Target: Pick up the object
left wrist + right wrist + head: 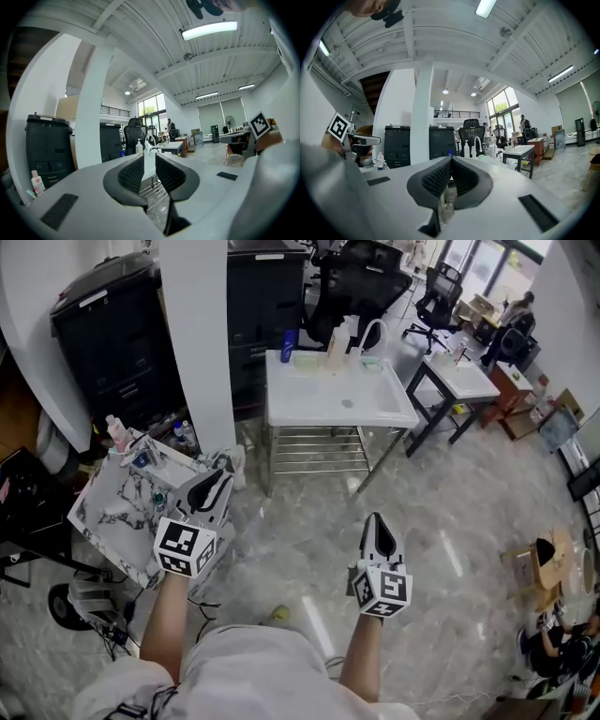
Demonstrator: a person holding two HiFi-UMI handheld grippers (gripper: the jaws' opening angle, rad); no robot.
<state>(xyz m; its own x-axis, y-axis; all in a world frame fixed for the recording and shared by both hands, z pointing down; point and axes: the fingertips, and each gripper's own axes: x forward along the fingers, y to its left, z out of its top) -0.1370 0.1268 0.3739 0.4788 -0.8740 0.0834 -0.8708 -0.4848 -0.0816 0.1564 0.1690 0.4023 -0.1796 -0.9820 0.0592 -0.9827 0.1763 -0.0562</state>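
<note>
Head view: my left hand-held gripper (217,480) at 9 o'clock, jaws slightly spread and empty, my right hand-held gripper (377,521) at 4 o'clock, jaws pressed together on nothing, small yellowish ball (279,613) on the floor (450,521) at 6 o'clock, untouched.

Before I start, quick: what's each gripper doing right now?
Left gripper: open, nothing between the jaws.
Right gripper: shut, empty.

Open floor (450,512) lay ahead up to the sink table (309,395); a cluttered marble cart (112,507) and white pillar (197,343) crowded the left gripper (214,487).
</note>
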